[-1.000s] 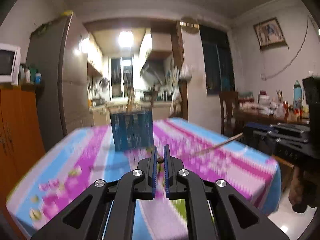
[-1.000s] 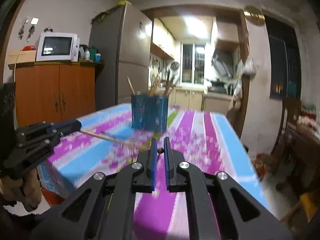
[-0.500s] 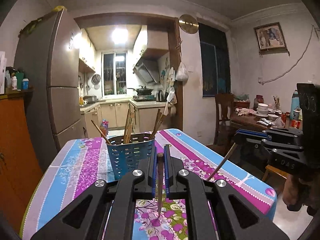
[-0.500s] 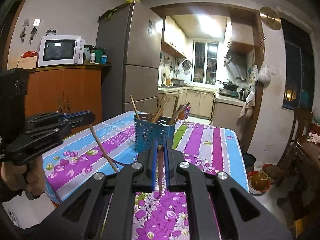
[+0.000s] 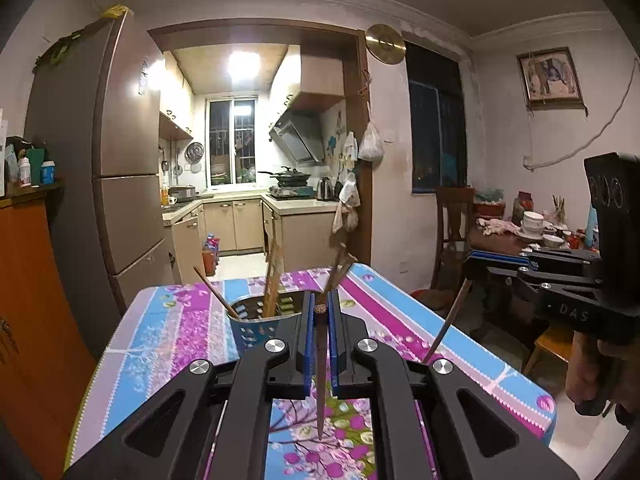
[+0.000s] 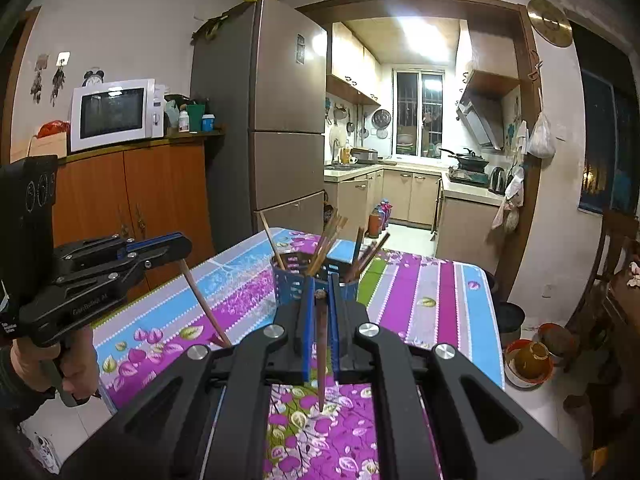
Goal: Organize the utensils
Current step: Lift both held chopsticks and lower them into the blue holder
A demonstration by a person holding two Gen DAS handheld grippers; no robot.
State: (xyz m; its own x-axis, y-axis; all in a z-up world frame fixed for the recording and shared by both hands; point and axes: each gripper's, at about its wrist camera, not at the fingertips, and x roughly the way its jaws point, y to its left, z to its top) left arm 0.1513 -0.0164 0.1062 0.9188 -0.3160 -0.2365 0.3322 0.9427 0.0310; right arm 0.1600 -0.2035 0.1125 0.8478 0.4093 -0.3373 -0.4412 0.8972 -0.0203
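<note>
A blue perforated utensil holder [image 5: 252, 330] [image 6: 292, 286] stands on the flowered tablecloth with several wooden chopsticks in it. My left gripper [image 5: 320, 308] is shut on a dark wooden chopstick [image 5: 321, 380], held upright, tip down, just in front of the holder. My right gripper [image 6: 319, 294] is shut on another chopstick [image 6: 321, 356], also upright, close to the holder. Each gripper shows in the other's view: the right gripper [image 5: 468, 270] with its chopstick at the right, the left gripper [image 6: 182, 246] with its chopstick at the left.
The table [image 6: 432, 292] has striped pink, blue and purple cloth. A wooden cabinet [image 6: 132, 200] with a microwave and a fridge [image 6: 280, 128] stand to the left. A chair and a cluttered side table [image 5: 516, 236] stand to the right. Bowls sit on the floor [image 6: 528, 360].
Both grippers have risen and swung from a blurred, level pose, turning their chopsticks from lying outward to hanging upright. Both have moved closer to the holder.
</note>
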